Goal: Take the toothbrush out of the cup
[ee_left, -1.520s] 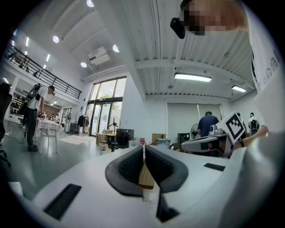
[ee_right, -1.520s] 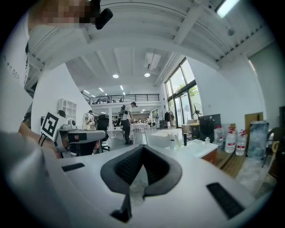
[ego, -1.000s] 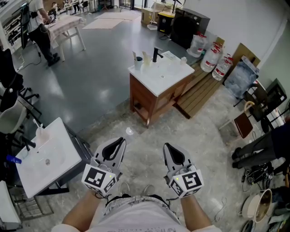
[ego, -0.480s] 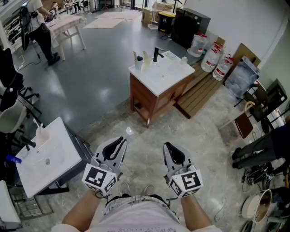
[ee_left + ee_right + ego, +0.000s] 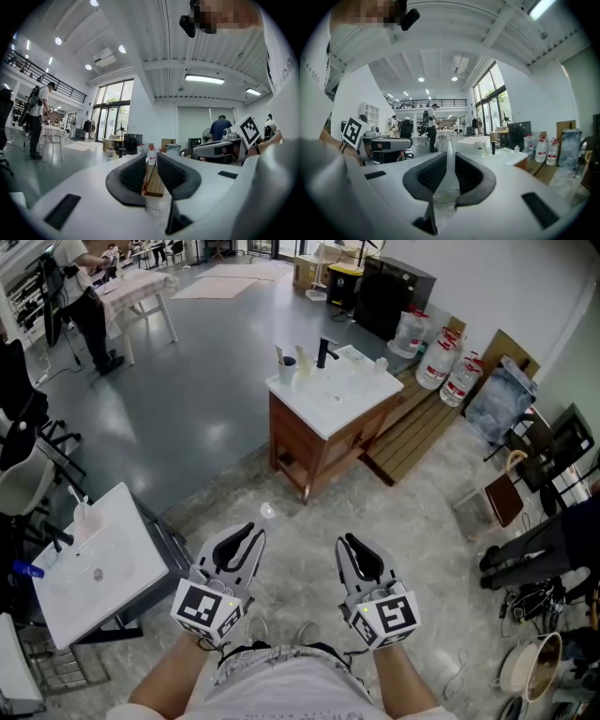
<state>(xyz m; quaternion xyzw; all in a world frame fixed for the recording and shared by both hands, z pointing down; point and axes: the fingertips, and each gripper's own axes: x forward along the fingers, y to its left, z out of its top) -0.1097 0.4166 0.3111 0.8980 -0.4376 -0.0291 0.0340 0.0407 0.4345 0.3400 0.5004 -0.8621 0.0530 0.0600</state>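
A small cup with a toothbrush standing in it sits at the far left corner of a white washbasin top, beside a black tap. The basin is on a wooden cabinet several steps ahead. Both grippers are held low in front of the person, far from the cup. My left gripper and my right gripper have just been opening. Each shows a narrow gap with nothing between the pads. The right gripper view shows the basin top ahead to the right.
A second white basin stands close at the left. Water bottles and a wooden pallet lie right of the cabinet. A chair and cables crowd the right side. A person stands by a table far left.
The jaws of both grippers have parted slightly from shut. Neither hand has moved, and the cup and toothbrush stand as before.
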